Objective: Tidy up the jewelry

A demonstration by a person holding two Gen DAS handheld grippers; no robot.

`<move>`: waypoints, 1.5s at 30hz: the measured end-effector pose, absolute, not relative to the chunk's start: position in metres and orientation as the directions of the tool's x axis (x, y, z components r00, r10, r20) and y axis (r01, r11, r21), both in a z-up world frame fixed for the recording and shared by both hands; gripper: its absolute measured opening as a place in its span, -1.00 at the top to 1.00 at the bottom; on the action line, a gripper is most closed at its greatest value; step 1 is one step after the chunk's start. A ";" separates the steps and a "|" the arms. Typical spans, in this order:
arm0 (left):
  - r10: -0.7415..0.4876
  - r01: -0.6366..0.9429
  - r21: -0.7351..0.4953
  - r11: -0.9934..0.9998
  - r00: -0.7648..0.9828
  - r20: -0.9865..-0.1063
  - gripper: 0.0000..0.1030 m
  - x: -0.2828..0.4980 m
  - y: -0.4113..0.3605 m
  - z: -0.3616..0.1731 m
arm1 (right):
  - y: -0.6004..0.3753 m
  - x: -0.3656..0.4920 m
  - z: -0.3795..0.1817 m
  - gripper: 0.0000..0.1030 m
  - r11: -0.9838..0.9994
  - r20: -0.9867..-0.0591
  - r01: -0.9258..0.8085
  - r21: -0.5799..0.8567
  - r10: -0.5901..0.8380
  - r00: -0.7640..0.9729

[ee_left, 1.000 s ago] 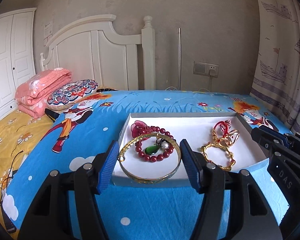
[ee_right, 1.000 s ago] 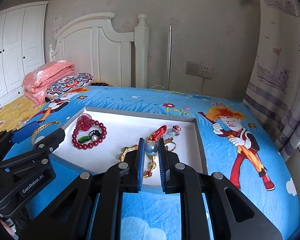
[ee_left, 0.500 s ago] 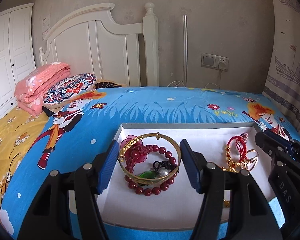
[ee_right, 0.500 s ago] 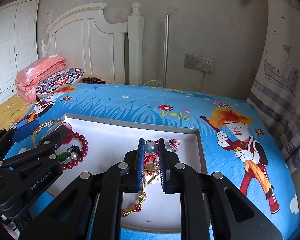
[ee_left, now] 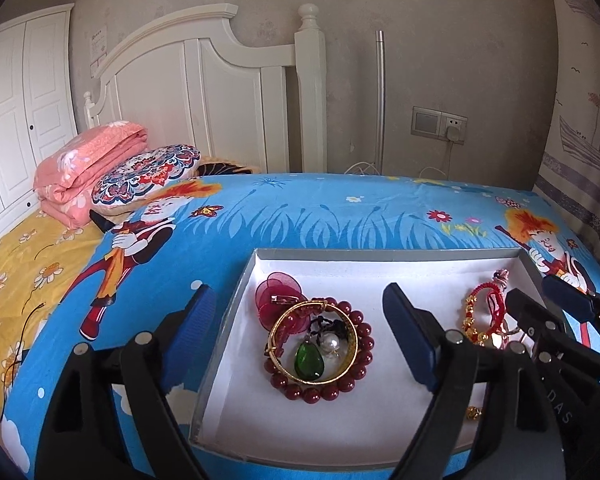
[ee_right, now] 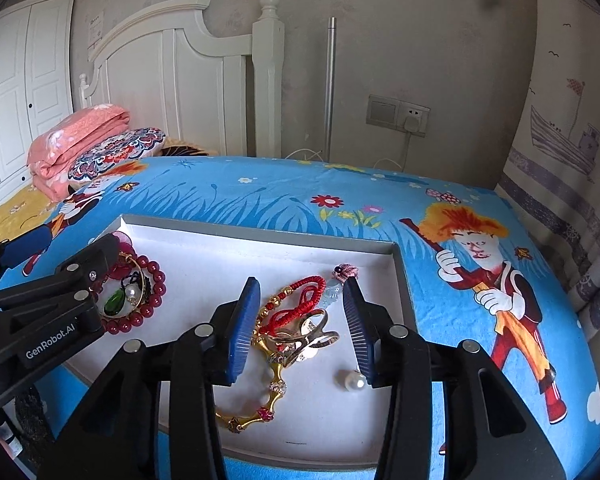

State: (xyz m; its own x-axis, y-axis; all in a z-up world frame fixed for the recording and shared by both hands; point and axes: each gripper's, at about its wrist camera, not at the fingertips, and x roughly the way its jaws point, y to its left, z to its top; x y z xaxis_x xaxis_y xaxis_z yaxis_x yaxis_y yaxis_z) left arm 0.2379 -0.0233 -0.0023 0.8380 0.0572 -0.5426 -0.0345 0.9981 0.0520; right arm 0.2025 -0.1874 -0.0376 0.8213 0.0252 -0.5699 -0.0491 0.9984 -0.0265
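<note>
- While we look along the right gripper (ee_right: 302, 326), its jaws have just been opening and now stand partly apart, gripping nothing; a pearl (ee_right: 354, 380) lies loose on the tray floor just beside the right pad.
- Between those jaws we see a gold chain (ee_right: 270, 380), rings (ee_right: 308, 334) and a red cord (ee_right: 300, 300) heaped together in the tray (ee_right: 400, 268).
- On the left gripper (ee_left: 300, 334) the jaws have just been opening too and now stand wide, the left pad outside the tray wall and the right pad over the tray floor, clear of everything.
- Between them we see a gold bangle (ee_left: 312, 340) resting on a ring of red beads (ee_left: 332, 386), with a green stone (ee_left: 309, 360) and a second pearl (ee_left: 331, 343) inside it, and a red flower (ee_left: 278, 296) just behind.
- Under the tray we see the blue cartoon bedspread (ee_left: 300, 212).
- Farther back lie a patterned pillow (ee_left: 146, 172) and a folded pink blanket (ee_left: 88, 164), then the white headboard (ee_left: 204, 92).
</note>
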 end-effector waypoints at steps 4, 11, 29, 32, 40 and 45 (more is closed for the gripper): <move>0.066 -0.044 0.055 0.998 0.845 -0.531 -0.76 0.234 -0.021 0.002 | -0.188 0.199 -0.033 0.20 0.998 -0.561 -0.053 -0.028 0.028 0.827; 0.066 -0.041 0.062 0.997 0.863 -0.501 -0.90 0.214 -0.018 0.005 | -0.188 0.185 -0.029 0.06 0.998 -0.557 -0.050 -0.027 0.027 0.830; -0.019 0.035 0.021 0.999 0.859 -0.512 -0.90 0.178 -0.017 0.015 | -0.188 0.148 -0.013 -0.61 0.999 -0.551 -0.010 -0.040 -0.014 0.834; -0.010 0.034 0.036 0.999 0.855 -0.519 -0.90 0.180 -0.019 0.015 | -0.190 0.151 -0.013 -0.61 0.999 -0.569 -0.001 -0.034 -0.019 0.822; -0.028 0.046 0.022 0.999 0.856 -0.517 -0.90 0.183 -0.018 0.024 | -0.190 0.149 -0.007 -0.63 1.000 -0.564 0.001 -0.029 -0.017 0.826; -0.029 0.047 0.022 0.999 0.856 -0.517 -0.90 0.183 -0.019 0.025 | -0.188 0.147 -0.003 -0.63 0.999 -0.555 -0.002 -0.034 -0.017 0.832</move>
